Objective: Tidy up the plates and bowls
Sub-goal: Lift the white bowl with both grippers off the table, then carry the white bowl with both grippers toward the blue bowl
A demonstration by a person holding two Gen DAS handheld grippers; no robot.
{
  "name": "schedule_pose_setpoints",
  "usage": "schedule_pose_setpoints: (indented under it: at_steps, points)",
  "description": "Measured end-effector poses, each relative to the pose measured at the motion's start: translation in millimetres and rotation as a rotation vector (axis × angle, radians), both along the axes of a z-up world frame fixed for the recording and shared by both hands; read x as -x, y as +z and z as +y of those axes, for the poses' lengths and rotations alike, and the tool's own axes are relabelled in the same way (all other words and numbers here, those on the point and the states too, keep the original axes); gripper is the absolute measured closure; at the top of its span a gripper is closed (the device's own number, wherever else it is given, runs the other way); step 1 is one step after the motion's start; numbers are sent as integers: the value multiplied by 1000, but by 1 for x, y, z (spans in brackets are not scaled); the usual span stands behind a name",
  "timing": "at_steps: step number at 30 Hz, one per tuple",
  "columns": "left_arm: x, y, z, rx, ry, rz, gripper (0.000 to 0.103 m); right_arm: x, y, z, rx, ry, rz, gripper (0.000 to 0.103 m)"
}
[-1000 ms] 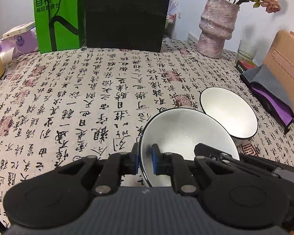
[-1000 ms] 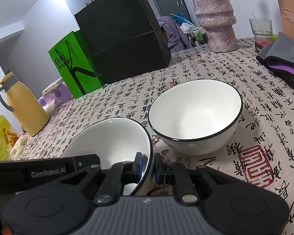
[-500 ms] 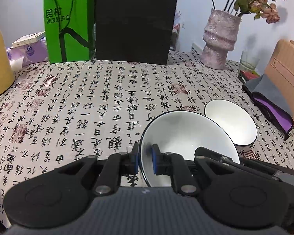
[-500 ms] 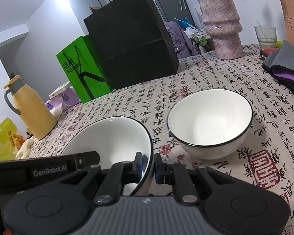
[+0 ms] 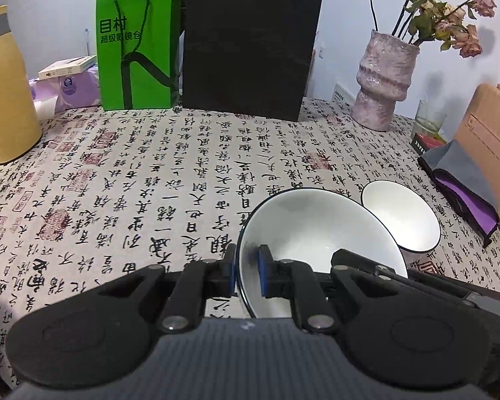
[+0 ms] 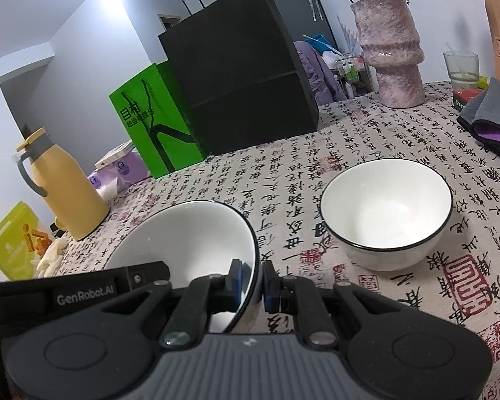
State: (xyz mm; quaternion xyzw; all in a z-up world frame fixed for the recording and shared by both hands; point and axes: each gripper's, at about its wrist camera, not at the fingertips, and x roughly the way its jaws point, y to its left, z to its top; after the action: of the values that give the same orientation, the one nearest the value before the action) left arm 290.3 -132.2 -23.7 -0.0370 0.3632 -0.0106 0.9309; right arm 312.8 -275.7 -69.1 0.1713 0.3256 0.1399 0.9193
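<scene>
Both hand-held grippers, left [image 5: 246, 271] and right [image 6: 251, 281], are clamped on opposite rim walls of one white bowl [image 5: 316, 233], lifted clear of the table [image 5: 150, 183]. Glazed ceramic: stiff, slippery, breakable, fairly heavy. A second bowl [image 6: 386, 213] sits just beside it, toward the table's right edge.

Held bowl [image 5: 320, 226] sitting nearest, second bowl [image 5: 401, 215] lying on the tablecloth [image 5: 150, 173] to its right, two paper bags [image 5: 250, 40] standing far behind, vase [image 5: 383, 80] standing far right, flask [image 5: 6, 86] standing far left.
</scene>
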Motion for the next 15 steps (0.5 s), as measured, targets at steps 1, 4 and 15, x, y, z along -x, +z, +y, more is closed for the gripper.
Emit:
schedule_pose_setpoints:
  at_steps: [1, 4, 15]
  points:
    - [1, 1, 2, 1, 2, -2, 90, 1, 1, 2, 1, 1, -1, 91]
    - [4, 4, 7, 3, 7, -9, 90, 2, 4, 7, 1, 5, -6, 91]
    - [17, 16, 32, 17, 43, -36, 90, 7, 18, 31, 2, 31, -28, 91]
